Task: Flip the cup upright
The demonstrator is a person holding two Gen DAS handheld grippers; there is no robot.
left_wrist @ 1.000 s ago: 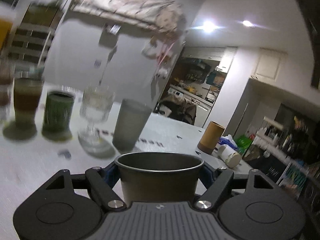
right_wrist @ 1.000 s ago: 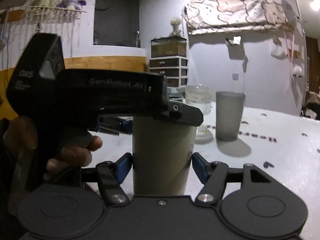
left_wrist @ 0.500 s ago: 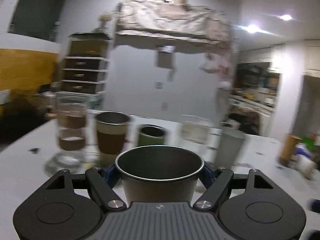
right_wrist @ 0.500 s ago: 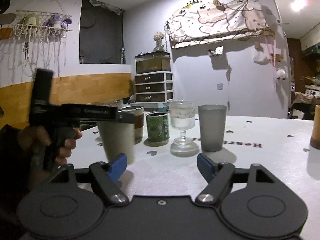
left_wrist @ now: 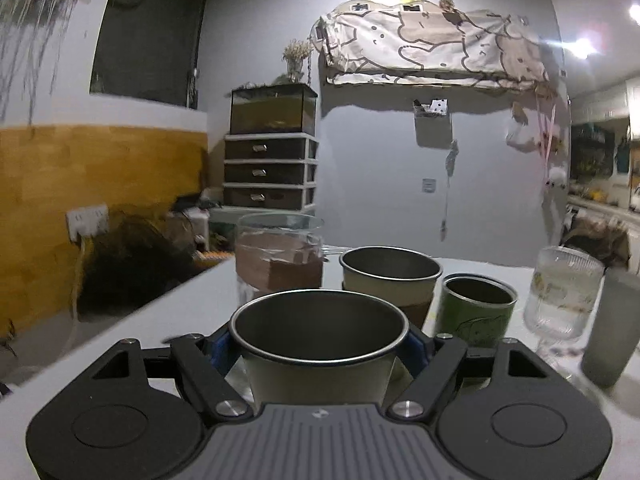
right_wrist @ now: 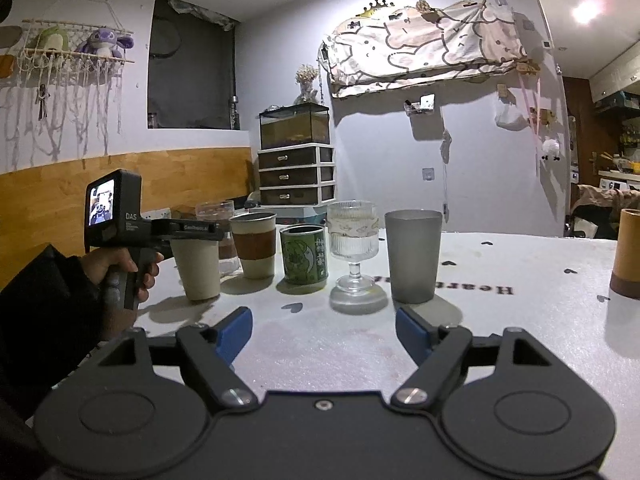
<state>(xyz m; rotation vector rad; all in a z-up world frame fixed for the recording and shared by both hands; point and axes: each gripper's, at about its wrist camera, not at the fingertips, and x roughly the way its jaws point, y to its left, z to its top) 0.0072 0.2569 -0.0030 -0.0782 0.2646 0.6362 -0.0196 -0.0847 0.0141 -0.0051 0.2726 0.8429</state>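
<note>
The cup (left_wrist: 318,344) stood mouth-up on the table (right_wrist: 500,320), clamped in my left gripper (left_wrist: 318,350); I judged release should be slow, the sleeved cup (left_wrist: 390,284) at 1 o'clock, my right gripper (right_wrist: 324,330) spread empty.

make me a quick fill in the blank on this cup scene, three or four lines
1. The left tongs are shut on the beige cup, whose open mouth faces ____.
2. The right tongs hold ____.
3. In the right wrist view, the stemmed glass stands between the green can and the ____ tumbler.
4. The beige cup's base rests on the ____.

Missing words: up; nothing; grey; table
</note>
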